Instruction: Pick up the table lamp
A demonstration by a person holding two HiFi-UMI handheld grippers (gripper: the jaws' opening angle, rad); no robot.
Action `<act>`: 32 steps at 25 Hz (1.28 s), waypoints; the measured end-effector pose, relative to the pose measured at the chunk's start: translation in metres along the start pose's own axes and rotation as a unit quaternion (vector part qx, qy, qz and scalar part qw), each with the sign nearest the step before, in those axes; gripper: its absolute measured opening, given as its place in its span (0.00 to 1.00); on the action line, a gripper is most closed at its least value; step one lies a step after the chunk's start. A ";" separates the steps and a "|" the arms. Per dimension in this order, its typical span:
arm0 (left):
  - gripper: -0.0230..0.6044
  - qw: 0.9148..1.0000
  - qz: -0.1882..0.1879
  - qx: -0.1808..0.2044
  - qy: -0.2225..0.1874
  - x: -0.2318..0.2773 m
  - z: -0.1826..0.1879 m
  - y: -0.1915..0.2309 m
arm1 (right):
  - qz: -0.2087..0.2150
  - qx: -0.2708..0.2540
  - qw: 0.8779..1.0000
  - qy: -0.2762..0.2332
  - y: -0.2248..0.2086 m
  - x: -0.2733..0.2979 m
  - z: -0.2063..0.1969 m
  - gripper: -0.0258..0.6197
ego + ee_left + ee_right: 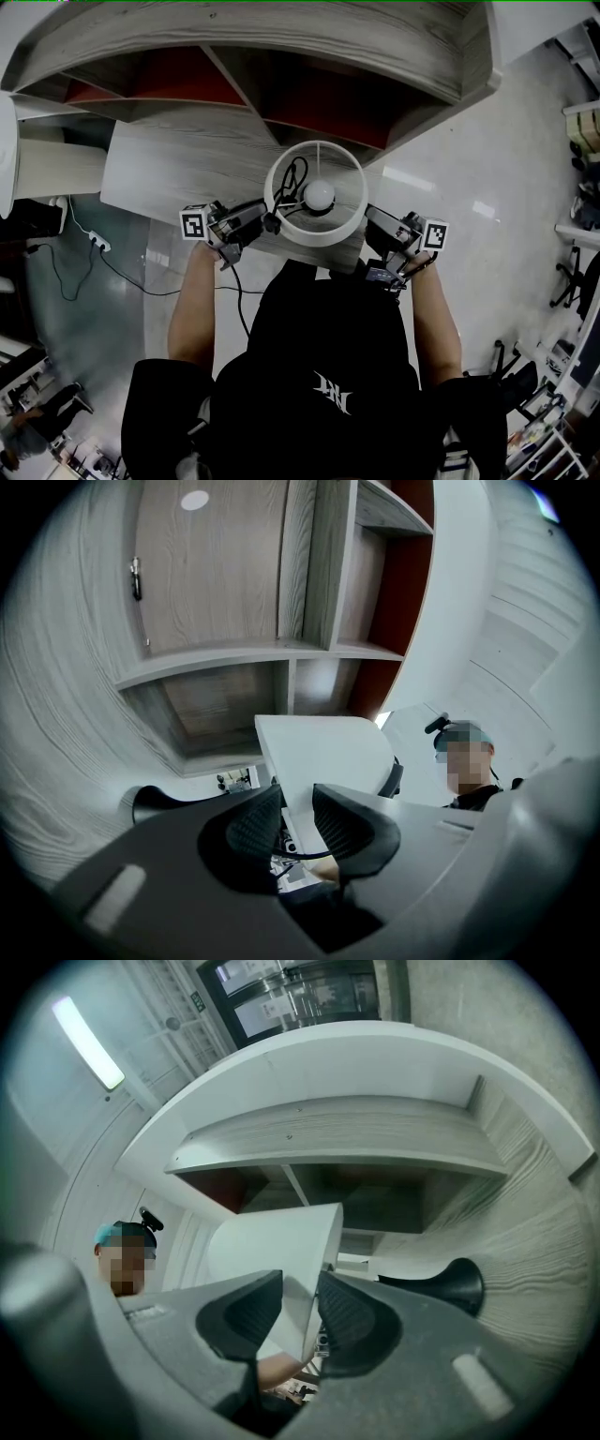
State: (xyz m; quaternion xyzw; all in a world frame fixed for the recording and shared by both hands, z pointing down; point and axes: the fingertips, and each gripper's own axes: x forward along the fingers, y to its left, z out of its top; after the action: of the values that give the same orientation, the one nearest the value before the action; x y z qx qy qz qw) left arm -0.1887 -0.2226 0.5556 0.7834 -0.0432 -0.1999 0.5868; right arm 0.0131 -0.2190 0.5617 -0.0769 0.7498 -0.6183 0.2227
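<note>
Nearest the camera, the person's arms (192,309) reach forward at matching height, 1 on either side of the table lamp (314,234). The left claw (298,819) is closed on the left wall of the white shade (323,752), its 2 ribbed pads pinching the thin rim from inside and outside. The right claw (300,1314) grips the opposite wall in the same way. The lamp sits between the 2 claws, just ahead of the person's chest. Its shade has the open end up, with the round bulb (319,195) and a loop of black cord (292,178) showing inside. In the head view the shade overlaps the near edge of the grey wood desk (169,164) and partly hangs over the pale floor (469,187). That suggests the lamp is already off the desk, though its base is hidden under the shade and no view shows a gap. Beyond it stand curved shelves (281,42) with red back panels. The 2-sided grasp looks complete and the lift is probably done or nearly so. What seems left is to hold the lamp steady and fully clear.
</note>
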 end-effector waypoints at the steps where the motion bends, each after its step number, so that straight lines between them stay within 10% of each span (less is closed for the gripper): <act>1: 0.20 1.000 0.001 0.002 0.003 -0.001 -0.001 0.000 | 0.002 -0.002 1.000 0.002 0.002 0.001 0.000 0.23; 32: 0.21 0.993 -0.022 0.111 0.021 0.024 0.004 -0.121 | 0.048 -0.116 0.991 0.045 0.119 0.022 0.010 0.23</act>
State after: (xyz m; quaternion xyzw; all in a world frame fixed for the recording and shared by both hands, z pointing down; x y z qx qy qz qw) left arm -0.1880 -0.1961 0.4349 0.8484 -0.0356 -0.1903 0.4927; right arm 0.0173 -0.2101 0.4410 -0.0376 0.8286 -0.5185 0.2077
